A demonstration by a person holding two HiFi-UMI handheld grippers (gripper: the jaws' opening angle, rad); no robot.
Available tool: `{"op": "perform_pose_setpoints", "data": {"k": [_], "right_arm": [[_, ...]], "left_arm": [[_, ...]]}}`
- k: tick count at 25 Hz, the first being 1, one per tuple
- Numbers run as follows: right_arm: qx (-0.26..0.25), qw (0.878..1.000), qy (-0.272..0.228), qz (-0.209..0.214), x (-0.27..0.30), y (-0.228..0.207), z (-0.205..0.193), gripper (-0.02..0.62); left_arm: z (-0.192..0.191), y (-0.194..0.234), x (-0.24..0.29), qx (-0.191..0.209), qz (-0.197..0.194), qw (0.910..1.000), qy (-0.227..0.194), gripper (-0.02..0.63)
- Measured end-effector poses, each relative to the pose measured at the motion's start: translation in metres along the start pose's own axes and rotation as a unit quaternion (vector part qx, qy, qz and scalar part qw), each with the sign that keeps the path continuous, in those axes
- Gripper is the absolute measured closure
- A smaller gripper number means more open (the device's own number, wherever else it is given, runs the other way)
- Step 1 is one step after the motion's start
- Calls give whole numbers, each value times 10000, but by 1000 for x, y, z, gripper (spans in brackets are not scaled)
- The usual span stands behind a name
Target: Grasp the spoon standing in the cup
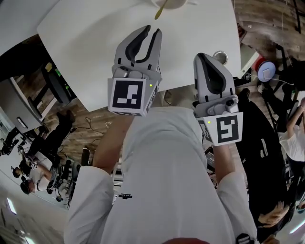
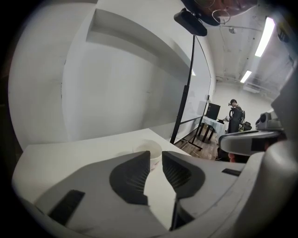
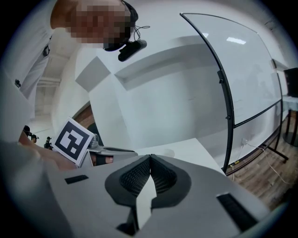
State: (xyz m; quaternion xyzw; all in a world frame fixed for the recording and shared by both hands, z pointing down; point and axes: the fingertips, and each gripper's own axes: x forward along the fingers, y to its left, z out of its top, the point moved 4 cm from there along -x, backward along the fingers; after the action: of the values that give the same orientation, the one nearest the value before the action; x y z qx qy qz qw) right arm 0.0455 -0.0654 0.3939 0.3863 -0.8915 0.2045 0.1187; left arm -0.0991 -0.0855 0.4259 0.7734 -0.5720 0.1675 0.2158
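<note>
Left gripper (image 1: 151, 30) jaws parted, empty, below the cup (image 1: 174, 4) with spoon (image 1: 160, 10) at top centre; right gripper (image 1: 199, 56) jaws clenched together.

Even, bright indoor light washes the white rectangular tabletop (image 1: 95, 38) nearly to blank in the head view, with only faint, soft shadows, and in the left gripper view the pale round cup (image 2: 150, 149) almost melts into that surface. There the long ceiling strip light (image 2: 267, 35) flares at the upper right, while the glossy whiteboard in the right gripper view carries a pale reflected streak (image 3: 235, 41). Both gripper views are ringed by dark vignetting and strong fisheye bending, which leans the thin black pole (image 2: 185, 83) and bows the black board frame (image 3: 224, 93), and whatever sits nearest the lens is soft.
</note>
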Motion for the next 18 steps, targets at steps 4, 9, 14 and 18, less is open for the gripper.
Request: {"op": "perform_pose_setpoints", "data": {"k": [4, 9, 14, 18], "right_arm": [[77, 9999, 72, 33, 2, -6, -12, 591], [220, 9997, 84, 21, 10, -5, -21, 591], [267, 9996, 43, 8, 17, -8, -23, 591], [346, 9993, 0, -117, 20, -19, -22, 591]], "left_arm": [[-6, 0, 12, 156, 43, 9995, 279, 494], [-11, 4, 28, 202, 79, 9996, 175, 483], [-13, 8, 42, 93, 72, 9998, 176, 483], [-11, 12, 53, 322, 161, 9990, 248, 483]]}}
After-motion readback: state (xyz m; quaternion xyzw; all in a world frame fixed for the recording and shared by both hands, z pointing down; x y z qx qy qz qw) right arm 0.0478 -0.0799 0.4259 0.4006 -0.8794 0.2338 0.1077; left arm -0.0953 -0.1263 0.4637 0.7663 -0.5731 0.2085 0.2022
